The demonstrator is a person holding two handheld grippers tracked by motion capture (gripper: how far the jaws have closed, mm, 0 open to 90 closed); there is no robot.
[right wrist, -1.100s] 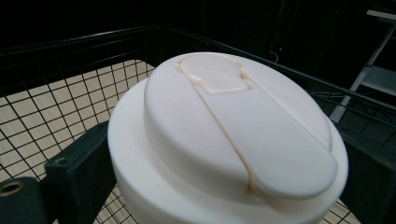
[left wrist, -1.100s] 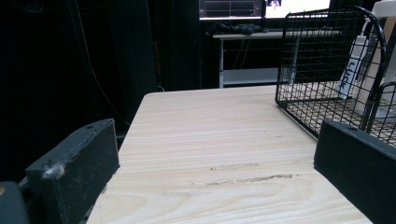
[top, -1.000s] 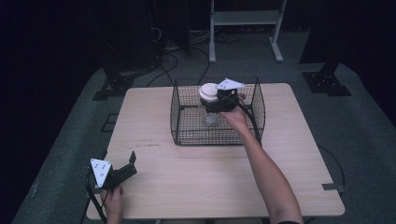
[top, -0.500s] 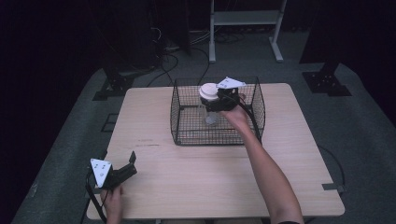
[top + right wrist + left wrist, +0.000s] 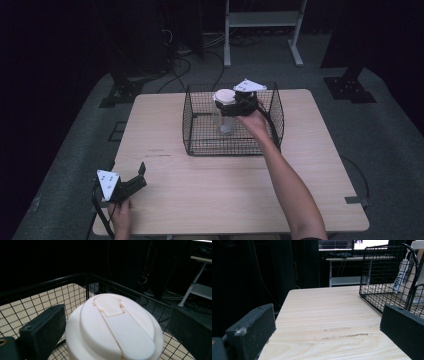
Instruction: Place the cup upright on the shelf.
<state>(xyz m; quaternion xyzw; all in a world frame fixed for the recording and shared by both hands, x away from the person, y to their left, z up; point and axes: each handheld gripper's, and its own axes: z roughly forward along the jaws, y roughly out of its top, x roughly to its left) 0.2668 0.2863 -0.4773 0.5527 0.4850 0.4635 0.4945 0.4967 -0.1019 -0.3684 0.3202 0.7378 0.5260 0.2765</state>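
A clear bottle with a white flip lid stands upright inside a black wire basket at the back of the wooden table. My right gripper is held over the basket, open, one jaw on each side of the lid. Whether the jaws touch the lid is unclear. In the right gripper view the gripper has the lid between its jaws, with basket mesh behind. My left gripper rests open at the table's near left corner, holding nothing. It faces the basket.
Bare tabletop stretches between the left gripper and the basket. A white metal stand and cables lie on the dark floor behind the table. A strip of tape sits near the right front edge.
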